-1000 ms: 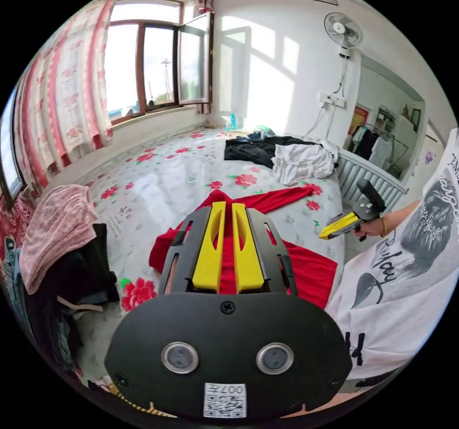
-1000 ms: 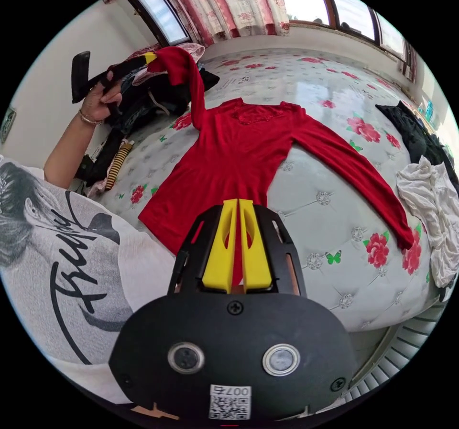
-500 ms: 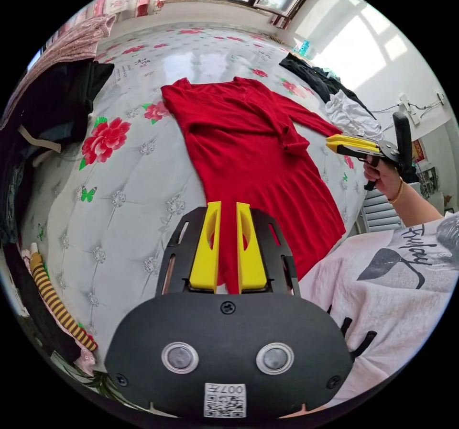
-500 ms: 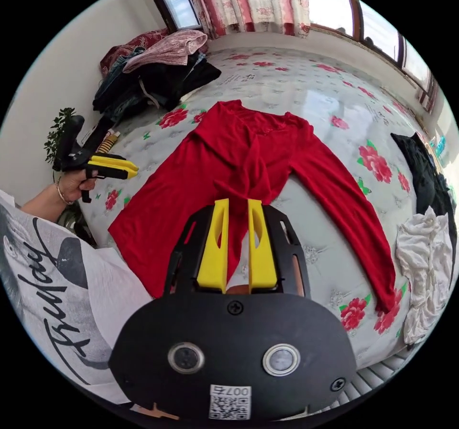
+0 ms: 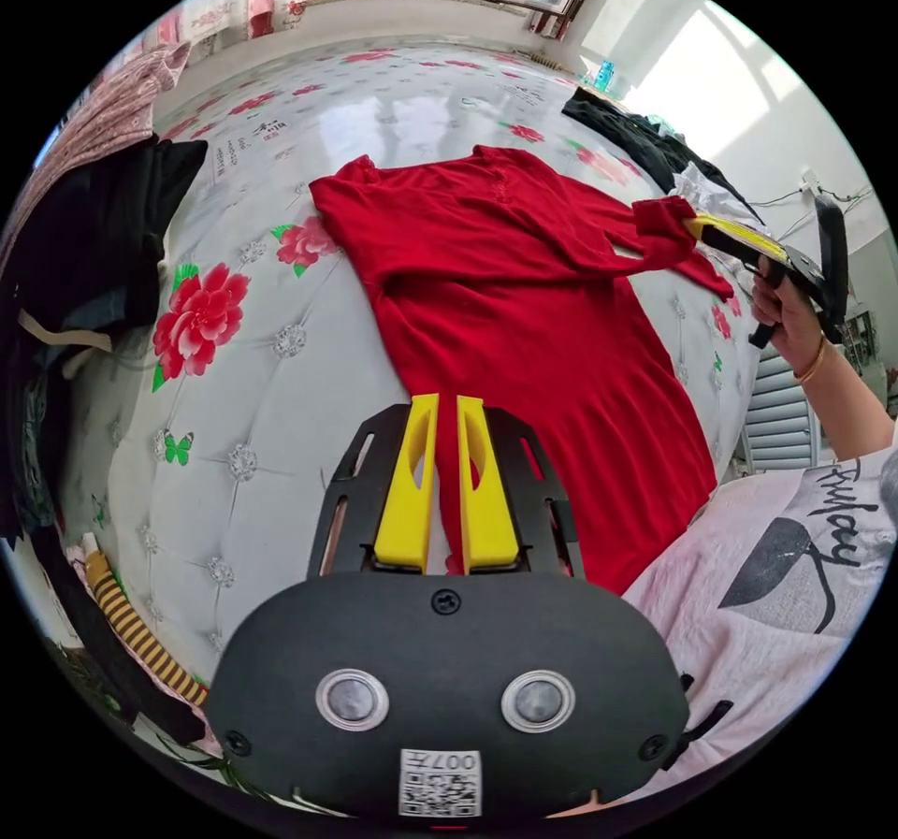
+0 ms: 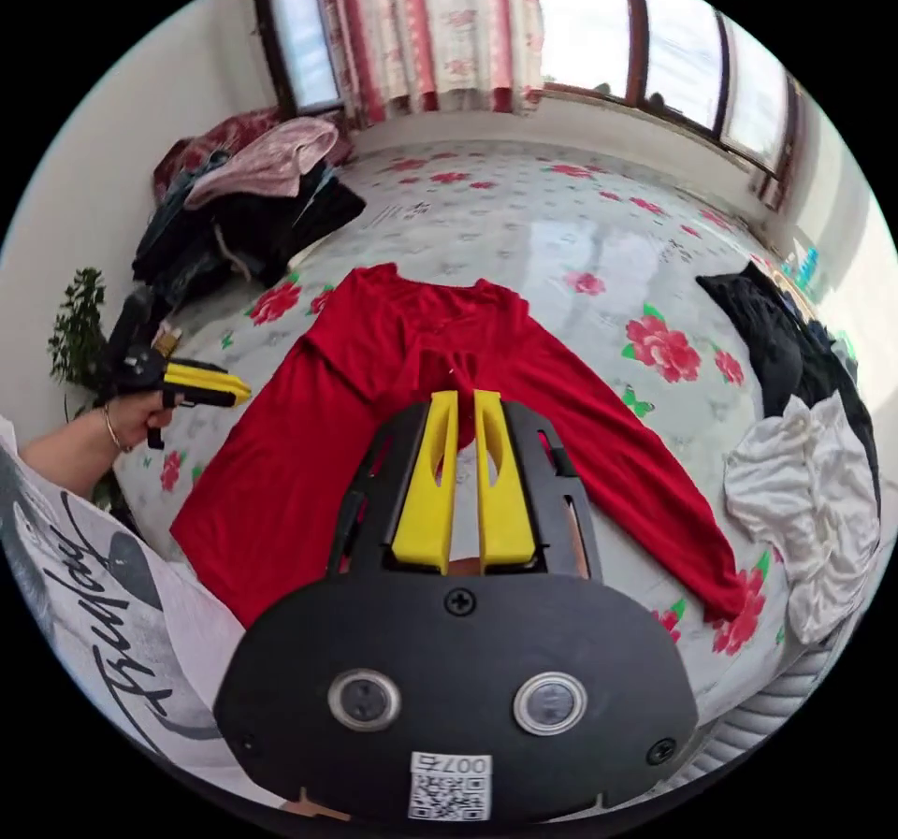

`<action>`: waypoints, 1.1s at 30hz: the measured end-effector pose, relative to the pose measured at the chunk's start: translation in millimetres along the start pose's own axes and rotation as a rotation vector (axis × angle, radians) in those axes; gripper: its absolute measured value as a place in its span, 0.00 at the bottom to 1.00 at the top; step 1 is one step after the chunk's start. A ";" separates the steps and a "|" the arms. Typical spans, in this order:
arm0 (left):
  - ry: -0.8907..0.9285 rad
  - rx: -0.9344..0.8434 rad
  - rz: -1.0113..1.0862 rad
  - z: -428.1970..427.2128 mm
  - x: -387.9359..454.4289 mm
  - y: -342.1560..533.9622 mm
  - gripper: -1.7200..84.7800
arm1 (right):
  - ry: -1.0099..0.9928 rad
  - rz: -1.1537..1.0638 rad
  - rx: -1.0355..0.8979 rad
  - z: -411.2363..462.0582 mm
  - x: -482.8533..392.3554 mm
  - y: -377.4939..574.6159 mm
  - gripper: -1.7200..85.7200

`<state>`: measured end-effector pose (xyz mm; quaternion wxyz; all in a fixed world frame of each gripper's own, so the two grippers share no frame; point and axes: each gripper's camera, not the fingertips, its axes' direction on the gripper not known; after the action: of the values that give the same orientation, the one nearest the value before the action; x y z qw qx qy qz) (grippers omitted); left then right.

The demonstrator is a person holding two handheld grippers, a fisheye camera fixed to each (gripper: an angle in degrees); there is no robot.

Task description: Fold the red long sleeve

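Note:
The red long sleeve (image 5: 524, 315) lies face up on the flowered bed (image 5: 281, 427), collar at the far end. One sleeve is folded across the chest. My right gripper (image 5: 697, 224) is shut on that sleeve's cuff (image 5: 659, 222) and holds it just above the shirt's right side. In the right gripper view the cuff (image 6: 456, 373) sits at the tips of my right gripper (image 6: 465, 395). The other sleeve (image 6: 655, 493) stretches out flat to the right. My left gripper (image 5: 437, 399) hovers over the hem, jaws together and empty. It appears as the left gripper (image 6: 238, 397) beside the shirt's left edge.
A heap of dark clothes topped with pink cloth (image 6: 253, 194) lies at the bed's left. A black garment (image 6: 776, 334) and a crumpled white one (image 6: 814, 493) lie at the right. The person's white T-shirt (image 5: 786, 568) is close by. A plant (image 6: 79, 315) stands on the left.
My left gripper laid the sleeve across the chest, let it go and drew back to the hem. My right gripper opened, then shut on that cuff and lifted it.

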<state>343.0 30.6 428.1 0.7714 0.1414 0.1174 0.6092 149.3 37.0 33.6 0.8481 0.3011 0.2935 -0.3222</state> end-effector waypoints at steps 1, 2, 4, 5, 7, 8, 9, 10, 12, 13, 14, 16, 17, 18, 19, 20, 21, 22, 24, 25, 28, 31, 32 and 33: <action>0.007 -0.002 0.000 6.7 -2.9 -6.2 0.07 | 0.024 0.053 -0.020 5.7 21.5 10.6 0.07; 0.009 -0.001 0.000 9.2 -4.1 -9.6 0.07 | 0.036 0.067 -0.048 11.9 29.6 15.8 0.07; 0.001 0.018 0.010 14.7 -6.8 -24.4 0.07 | 0.042 0.082 -0.201 41.4 47.9 32.6 0.08; -0.003 0.024 0.014 15.5 -7.1 -28.4 0.07 | 0.041 0.082 -0.217 46.5 49.6 35.8 0.08; -0.018 0.036 0.038 19.6 -7.2 -45.3 0.07 | 0.068 0.072 -0.234 62.3 51.5 41.4 0.09; -0.022 0.038 0.045 20.9 -7.0 -49.5 0.07 | 0.077 0.067 -0.235 66.2 51.0 40.8 0.09; -0.027 0.042 0.057 24.1 -6.6 -57.7 0.07 | 0.088 0.054 -0.237 75.2 48.8 38.1 0.09; -0.030 0.039 0.067 28.7 -6.5 -65.5 0.07 | 0.094 0.027 -0.246 86.2 43.6 34.0 0.09; -0.030 0.029 0.070 35.8 -7.0 -74.9 0.08 | 0.110 -0.069 -0.273 106.7 27.3 27.6 0.09; -0.025 0.027 0.069 39.0 -7.0 -78.6 0.08 | 0.128 -0.168 -0.301 123.4 11.8 26.2 0.09; -0.021 0.028 0.069 40.2 -6.9 -79.3 0.08 | 0.141 -0.223 -0.321 132.8 3.7 26.6 0.09; -0.004 0.027 0.058 44.2 -6.4 -74.9 0.07 | 0.210 -0.410 -0.414 172.0 -23.4 33.1 0.09; 0.001 0.026 0.052 45.3 -6.6 -72.0 0.07 | 0.200 -0.449 -0.417 176.2 -28.9 34.9 0.08; 0.011 0.023 0.037 47.7 -7.4 -64.6 0.07 | 0.198 -0.513 -0.379 179.2 -36.0 38.0 0.08; 0.016 0.019 0.018 50.2 -8.5 -55.7 0.07 | 0.189 -0.550 -0.375 184.3 -39.9 40.5 0.07; 0.016 0.017 0.007 51.3 -9.1 -50.9 0.06 | 0.179 -0.554 -0.374 186.2 -40.8 40.8 0.06; 0.020 0.017 -0.015 52.9 -10.2 -40.9 0.06 | 0.164 -0.546 -0.377 190.1 -42.5 39.8 0.05; 0.029 0.018 -0.033 53.8 -10.9 -30.7 0.05 | 0.169 -0.532 -0.414 196.9 -46.1 37.8 0.04; 0.038 0.018 -0.056 54.1 -11.6 -16.0 0.05 | 0.214 -0.553 -0.457 204.1 -56.9 35.2 0.03; 0.037 0.018 -0.065 52.8 -12.0 -6.6 0.04 | 0.217 -0.563 -0.474 202.9 -66.8 31.2 0.02; 0.030 0.027 -0.065 43.8 -13.6 16.8 0.03 | 0.179 -0.587 -0.446 171.3 -99.7 20.2 0.02; 0.013 0.034 -0.066 32.3 -17.7 41.4 0.02 | 0.097 -0.565 -0.427 125.4 -136.5 14.3 0.02; 0.013 0.035 -0.069 30.4 -18.7 46.5 0.02 | 0.080 -0.555 -0.432 117.6 -143.7 14.6 0.02; 0.015 0.034 -0.079 27.2 -20.9 56.7 0.02 | 0.060 -0.530 -0.429 104.0 -158.2 17.8 0.02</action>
<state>296.3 20.6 474.1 0.7914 0.1455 0.1390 0.5772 95.6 33.6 216.1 0.7699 0.0382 0.4476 -0.4532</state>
